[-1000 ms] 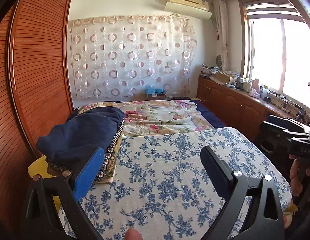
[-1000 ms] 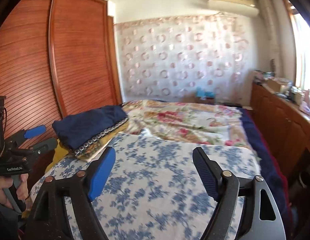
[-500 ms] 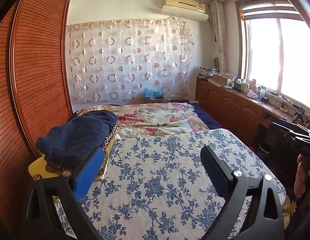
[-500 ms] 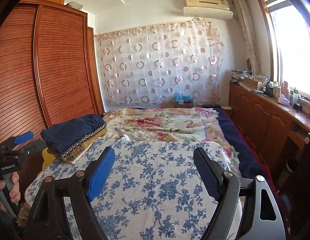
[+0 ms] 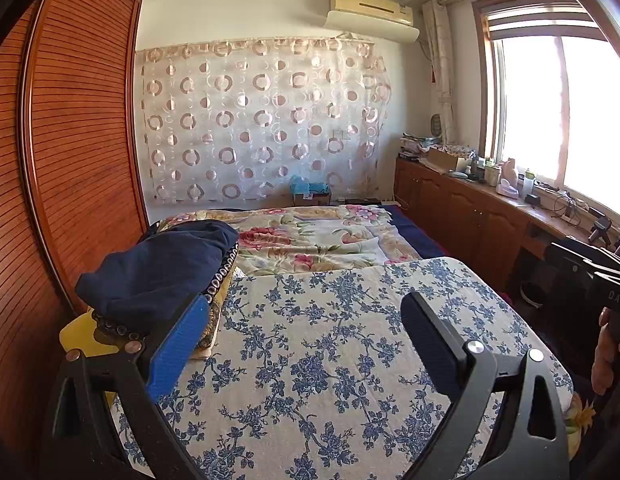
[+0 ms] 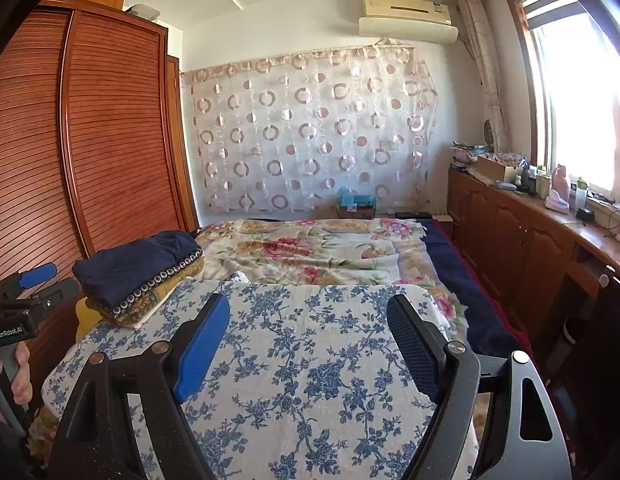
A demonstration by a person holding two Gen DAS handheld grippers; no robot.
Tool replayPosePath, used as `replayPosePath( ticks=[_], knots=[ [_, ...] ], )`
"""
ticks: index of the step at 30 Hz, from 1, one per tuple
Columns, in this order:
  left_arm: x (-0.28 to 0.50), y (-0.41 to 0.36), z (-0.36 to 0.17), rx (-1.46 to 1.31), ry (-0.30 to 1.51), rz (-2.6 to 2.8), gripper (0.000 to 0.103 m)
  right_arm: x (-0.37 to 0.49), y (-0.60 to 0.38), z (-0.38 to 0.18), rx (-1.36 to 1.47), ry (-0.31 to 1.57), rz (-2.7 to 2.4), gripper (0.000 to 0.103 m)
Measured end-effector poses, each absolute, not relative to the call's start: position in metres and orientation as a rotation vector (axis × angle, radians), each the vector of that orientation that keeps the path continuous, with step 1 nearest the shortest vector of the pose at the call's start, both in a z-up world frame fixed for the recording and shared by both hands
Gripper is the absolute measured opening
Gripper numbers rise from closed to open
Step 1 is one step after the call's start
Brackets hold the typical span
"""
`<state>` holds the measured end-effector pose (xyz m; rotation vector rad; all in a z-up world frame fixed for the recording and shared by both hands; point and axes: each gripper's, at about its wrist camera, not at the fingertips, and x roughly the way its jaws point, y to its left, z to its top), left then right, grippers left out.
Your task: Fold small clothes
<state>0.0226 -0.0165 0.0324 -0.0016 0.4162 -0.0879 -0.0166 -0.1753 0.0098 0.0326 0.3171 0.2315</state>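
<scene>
Jaws: left gripper (image 5: 306, 336) wide, empty; right gripper (image 6: 308, 336) wide, empty.
Clothes: folded stack (image 5: 158, 276), navy on top, far-left on blue-floral pad (image 5: 330, 360).
Step, judged: reach leftward, pinch one garment's edge only, lift clear.
Right: cabinets (image 6: 522, 248).

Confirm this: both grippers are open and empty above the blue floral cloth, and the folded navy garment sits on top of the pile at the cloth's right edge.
One detail is wrong: the pile with the navy garment on top sits at the left edge of the blue floral cloth, as both wrist views show. The left gripper and right gripper are indeed open and empty.
</scene>
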Motion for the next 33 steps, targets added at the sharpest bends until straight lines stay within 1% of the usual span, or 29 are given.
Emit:
replayPosePath(
  ticks=[33],
  knots=[
    [0.020, -0.012, 0.038, -0.005, 0.403, -0.073, 0.097, -0.003, -0.200, 0.009, 0.022, 0.310, 0.241, 0.082]
  ],
)
